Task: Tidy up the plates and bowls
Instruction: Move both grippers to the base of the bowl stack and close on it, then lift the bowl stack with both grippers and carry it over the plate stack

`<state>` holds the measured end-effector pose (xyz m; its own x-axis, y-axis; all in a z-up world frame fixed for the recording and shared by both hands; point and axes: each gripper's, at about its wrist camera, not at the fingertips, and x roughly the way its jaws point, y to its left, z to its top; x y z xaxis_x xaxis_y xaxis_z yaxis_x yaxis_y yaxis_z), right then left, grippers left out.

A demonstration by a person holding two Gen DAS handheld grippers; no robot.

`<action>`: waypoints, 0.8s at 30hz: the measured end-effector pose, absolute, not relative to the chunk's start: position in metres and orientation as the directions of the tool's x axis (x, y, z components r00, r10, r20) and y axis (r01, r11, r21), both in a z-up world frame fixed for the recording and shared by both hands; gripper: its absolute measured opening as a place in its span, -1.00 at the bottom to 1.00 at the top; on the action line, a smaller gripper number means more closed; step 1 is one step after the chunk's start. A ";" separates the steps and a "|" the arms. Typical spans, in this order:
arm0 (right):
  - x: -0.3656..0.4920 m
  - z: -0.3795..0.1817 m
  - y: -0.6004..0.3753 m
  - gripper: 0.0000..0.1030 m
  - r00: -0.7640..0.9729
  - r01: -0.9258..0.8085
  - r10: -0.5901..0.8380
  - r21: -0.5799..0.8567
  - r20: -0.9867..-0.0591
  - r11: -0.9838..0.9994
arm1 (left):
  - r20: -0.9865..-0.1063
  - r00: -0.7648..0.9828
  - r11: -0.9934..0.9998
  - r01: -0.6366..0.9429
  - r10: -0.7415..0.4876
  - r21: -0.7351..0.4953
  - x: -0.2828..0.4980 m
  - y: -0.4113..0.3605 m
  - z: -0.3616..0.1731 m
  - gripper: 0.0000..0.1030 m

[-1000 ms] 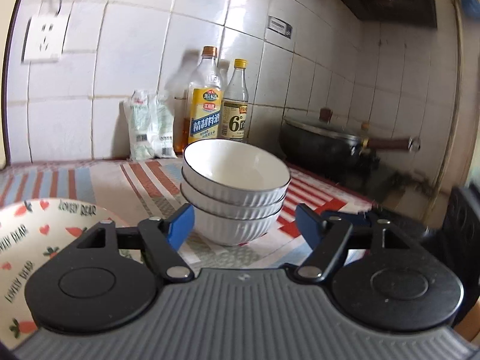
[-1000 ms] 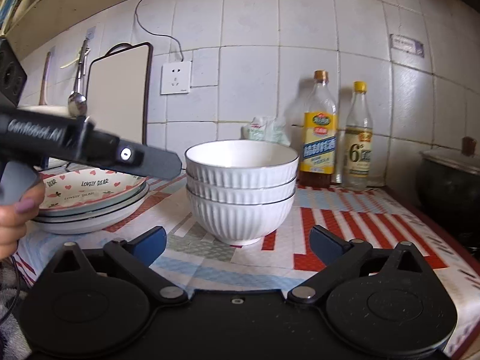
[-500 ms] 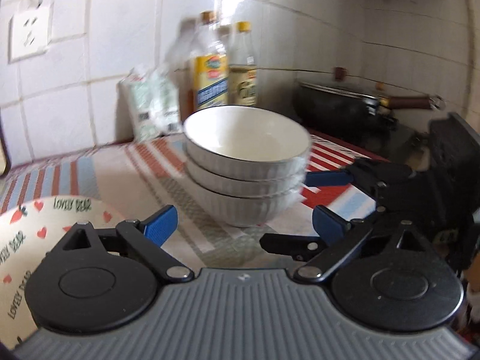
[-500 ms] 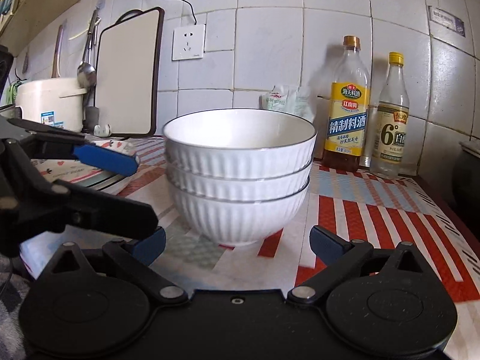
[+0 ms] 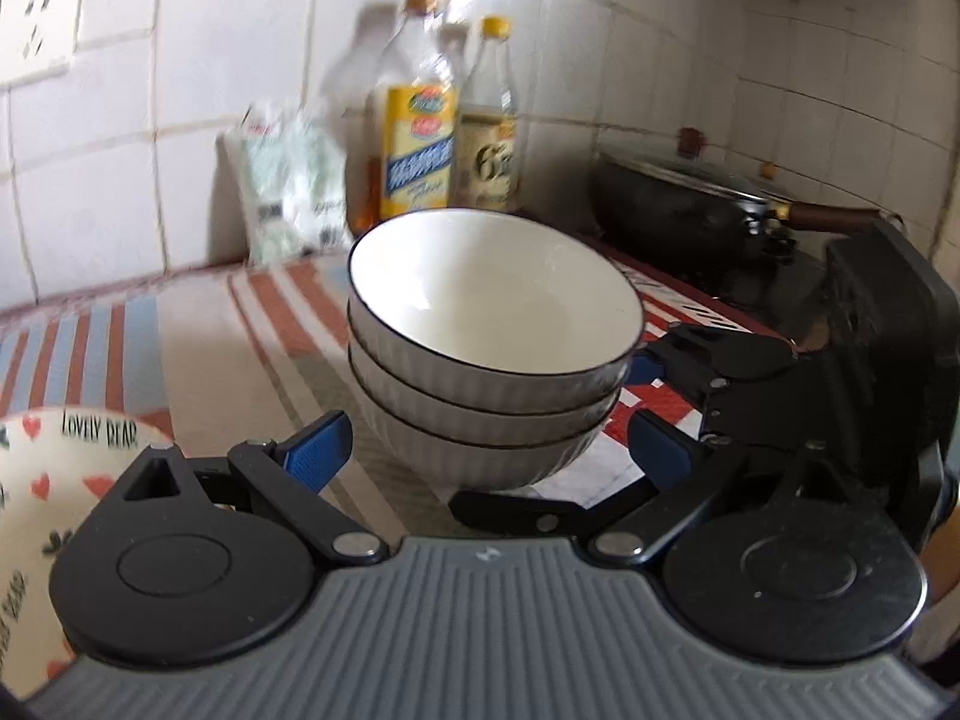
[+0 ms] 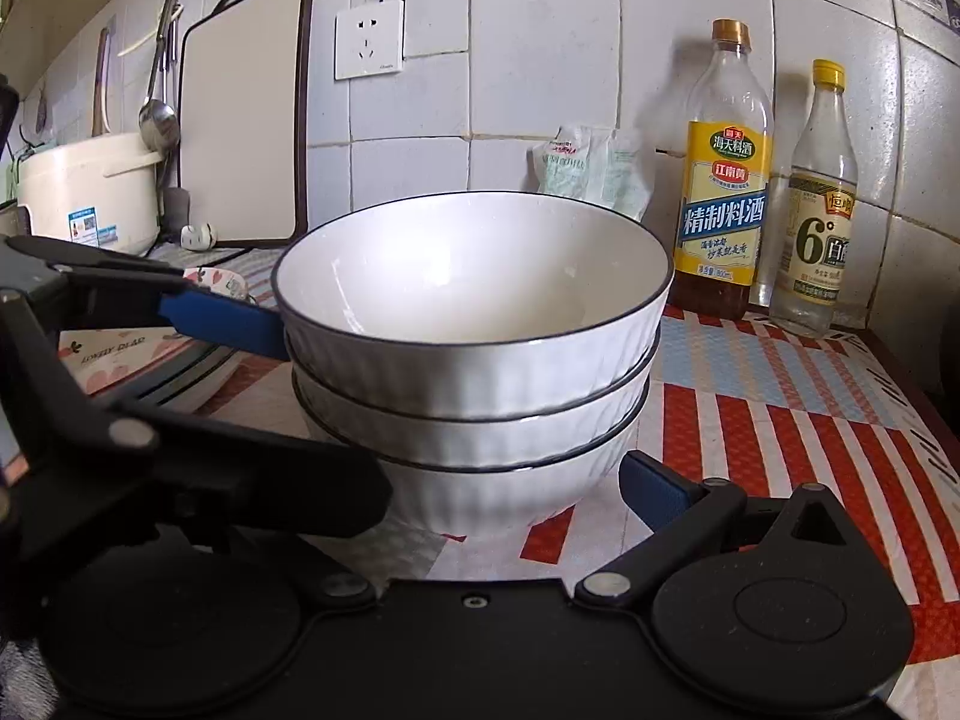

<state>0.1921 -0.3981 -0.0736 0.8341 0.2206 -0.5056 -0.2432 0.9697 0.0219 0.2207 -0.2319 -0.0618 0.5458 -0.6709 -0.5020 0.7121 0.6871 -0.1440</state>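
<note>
Three white ribbed bowls with dark rims stand nested in a stack (image 5: 486, 354) (image 6: 474, 360) on the striped cloth. My left gripper (image 5: 486, 456) is open, its blue-padded fingers on either side of the bottom bowl. My right gripper (image 6: 480, 498) is open too, close in front of the stack. Its right finger (image 6: 654, 489) shows; its left one is hidden behind the left gripper, which reaches in from the left. The right gripper also shows in the left wrist view (image 5: 720, 372) at the stack's right. Patterned plates (image 5: 42, 480) (image 6: 132, 354) lie to the left.
Two bottles (image 6: 723, 180) (image 6: 819, 210) and a packet (image 6: 591, 168) stand by the tiled wall behind the bowls. A covered black wok (image 5: 678, 204) sits at the right. A cutting board (image 6: 240, 114) and a rice cooker (image 6: 84, 192) stand at the far left.
Both grippers have moved in close to the bowl stack from opposite sides. The bowls have not moved.
</note>
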 end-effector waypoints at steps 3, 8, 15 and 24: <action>0.194 -0.072 -0.400 1.00 0.826 -0.251 0.238 0.045 -0.510 0.967 | -0.492 0.526 0.679 0.705 -0.694 -0.203 0.227 -0.232 -0.060 0.94; 0.197 -0.072 -0.400 1.00 0.830 -0.230 0.247 0.096 -0.500 0.968 | -0.472 0.574 0.690 0.716 -0.669 -0.107 0.227 -0.241 -0.064 1.00; 0.191 -0.078 -0.397 1.00 0.862 -0.174 0.224 0.150 -0.455 0.973 | -0.496 0.564 0.692 0.713 -0.660 -0.110 0.230 -0.247 -0.066 0.97; 0.185 -0.079 -0.397 1.00 0.885 -0.165 0.213 0.148 -0.415 0.975 | -0.490 0.574 0.694 0.714 -0.656 -0.091 0.224 -0.246 -0.067 0.90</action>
<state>0.1849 -0.3970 -0.0790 0.8845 0.2130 -0.4150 -0.1653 0.9751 0.1480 0.2239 -0.2461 -0.0670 0.5742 -0.6560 -0.4898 0.7145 0.6936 -0.0914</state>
